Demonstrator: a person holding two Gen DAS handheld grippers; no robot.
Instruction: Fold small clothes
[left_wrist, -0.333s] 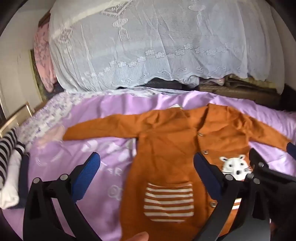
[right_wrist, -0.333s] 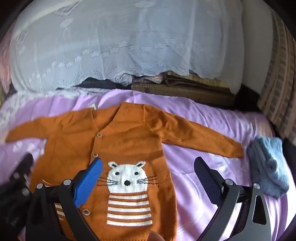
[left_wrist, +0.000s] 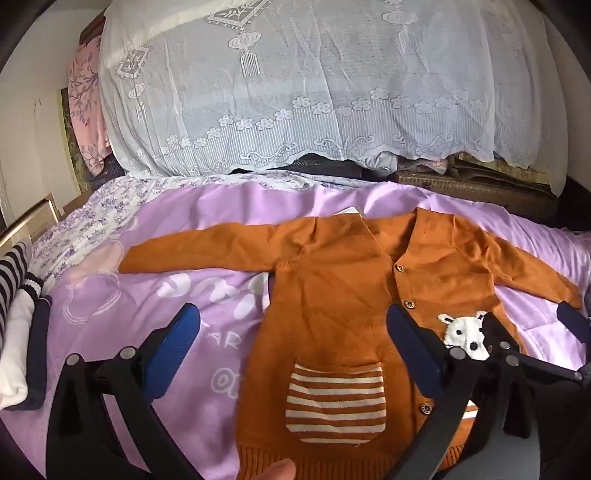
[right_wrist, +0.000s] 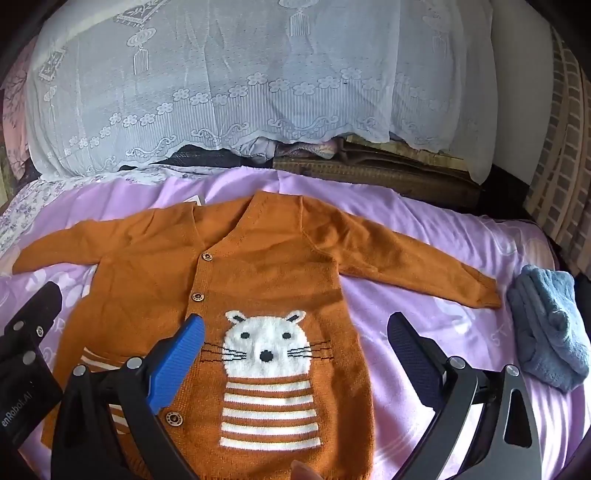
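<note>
Lying flat and face up on the lilac bed sheet (right_wrist: 424, 229), the orange knitted cardigan (right_wrist: 258, 258) has both sleeves spread out to the sides and its front buttoned. A white cat face (right_wrist: 266, 343) with striped body sits on one front panel, and a striped patch pocket (left_wrist: 336, 402) on the other; whether anything is in the pocket cannot be told. The left gripper (left_wrist: 291, 354) hovers above the pocket side near the hem with its jaws spread wide and nothing between them. The right gripper (right_wrist: 295, 354) hovers over the cat side, also released and holding nothing. Each gripper shows at the edge of the other's view, close beside it.

Just off the end of one sleeve lies a crumpled blue fuzzy garment (right_wrist: 546, 325), apart from the cuff. On the opposite side, near the bed edge, sits a stack of folded clothes (left_wrist: 18, 332), striped, white and navy. A white lace cover (left_wrist: 314, 92) drapes over a bulky heap behind the bed, and a pink floral cloth (left_wrist: 86, 103) hangs at its side.
</note>
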